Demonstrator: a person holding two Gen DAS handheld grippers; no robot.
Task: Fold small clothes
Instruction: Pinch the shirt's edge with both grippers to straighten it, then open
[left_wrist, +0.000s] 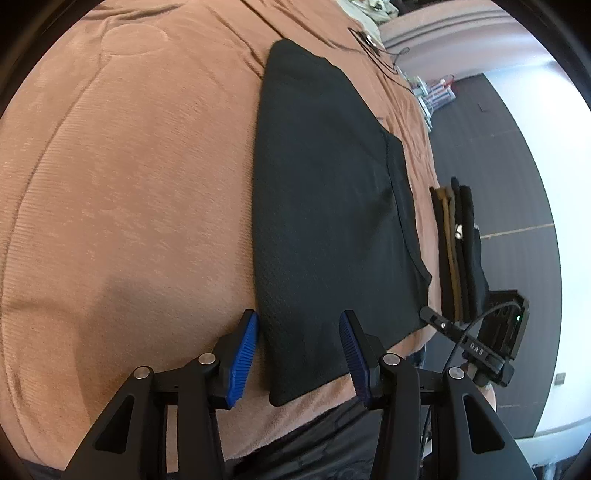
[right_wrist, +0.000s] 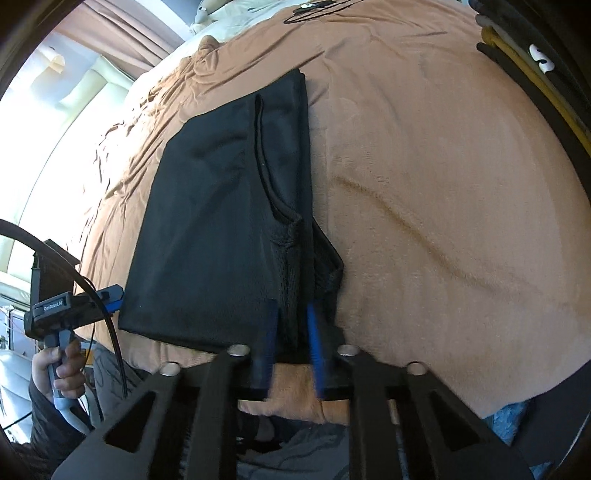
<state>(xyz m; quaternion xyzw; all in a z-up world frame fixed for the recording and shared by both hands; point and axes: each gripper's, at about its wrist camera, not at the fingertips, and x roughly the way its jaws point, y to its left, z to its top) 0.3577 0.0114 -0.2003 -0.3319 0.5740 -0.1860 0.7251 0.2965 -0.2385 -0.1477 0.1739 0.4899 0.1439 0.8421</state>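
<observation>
Bed with a tan fleece blanket (left_wrist: 129, 177), dark floor and white wall off its right side.

Left wrist view: black garment (left_wrist: 332, 206) lies flat and folded lengthwise on the blanket, running from the near edge up toward the far end. My left gripper (left_wrist: 299, 321) points down at its near-left corner; jaws released, blue pads spread with the garment's near end between them, neither pad pressing on it. Left pad sits just off the cloth's left edge. A stack of folded clothes (left_wrist: 458, 251), black and tan layers, sits at the blanket's right edge beside the garment; its far side is hidden from here. Right gripper (left_wrist: 436, 319) shows only as a black fingertip at the garment's near-right corner; its jaws can't be read here. Top-right clutter is too small to identify.

Right wrist view: same black garment (right_wrist: 221, 229), a folded-over flap and seam on its right half. My right gripper (right_wrist: 291, 314) is clenched on the garment's near-right edge, cloth bunched between the blurred blue pads. Left gripper (right_wrist: 110, 295) is at the garment's near-left corner, a hand (right_wrist: 61, 369) wrapped on its handle; sleeve is cut off by the frame. Stack of folded clothes (right_wrist: 517, 70) is clipped at the top-right rim.
</observation>
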